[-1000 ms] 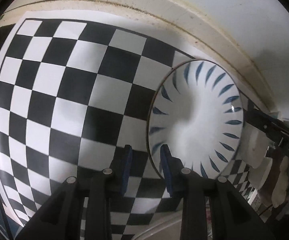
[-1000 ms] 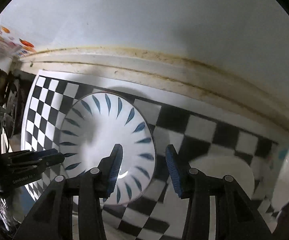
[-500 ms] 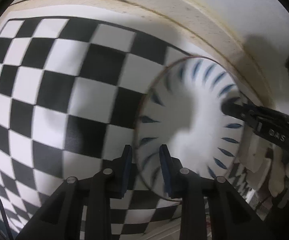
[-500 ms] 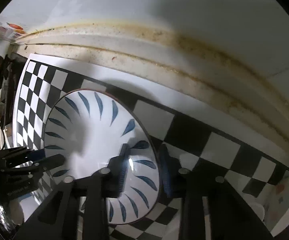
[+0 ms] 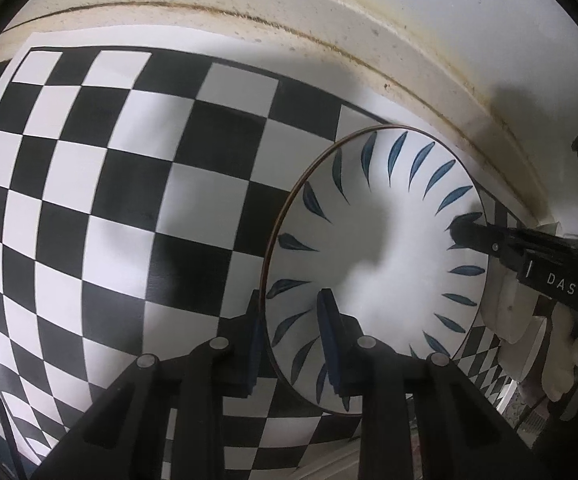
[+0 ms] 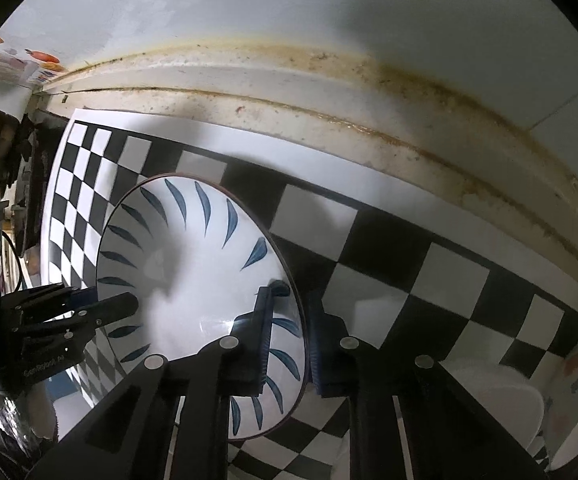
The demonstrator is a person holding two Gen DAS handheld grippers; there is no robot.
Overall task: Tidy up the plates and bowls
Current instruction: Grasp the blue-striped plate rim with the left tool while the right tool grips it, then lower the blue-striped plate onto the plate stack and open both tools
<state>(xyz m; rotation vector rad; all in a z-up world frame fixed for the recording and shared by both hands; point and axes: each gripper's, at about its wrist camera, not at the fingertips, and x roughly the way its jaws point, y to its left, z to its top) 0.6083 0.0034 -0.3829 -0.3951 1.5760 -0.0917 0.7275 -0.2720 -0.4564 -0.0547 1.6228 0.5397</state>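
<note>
Bowl [image 5: 385, 264] with blue leaf strokes sitting tilted over the checkered mat [image 5: 101, 200], left gripper [image 5: 291, 340] pinching its near rim, right gripper [image 6: 287, 344] clamping the opposite rim, stained ledge [image 6: 329, 92] running behind.

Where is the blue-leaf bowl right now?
The bowl sits on the checkered mat near the back ledge, its rim clamped by the left hand-held gripper and right hand-held gripper.

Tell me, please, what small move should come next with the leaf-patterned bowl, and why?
Probably lift it straight up together. The left hand-held gripper and right hand-held gripper each straddle opposite sides of the bowl's rim, apparently clamped, and it appears to rest on the checkered mat.
</note>
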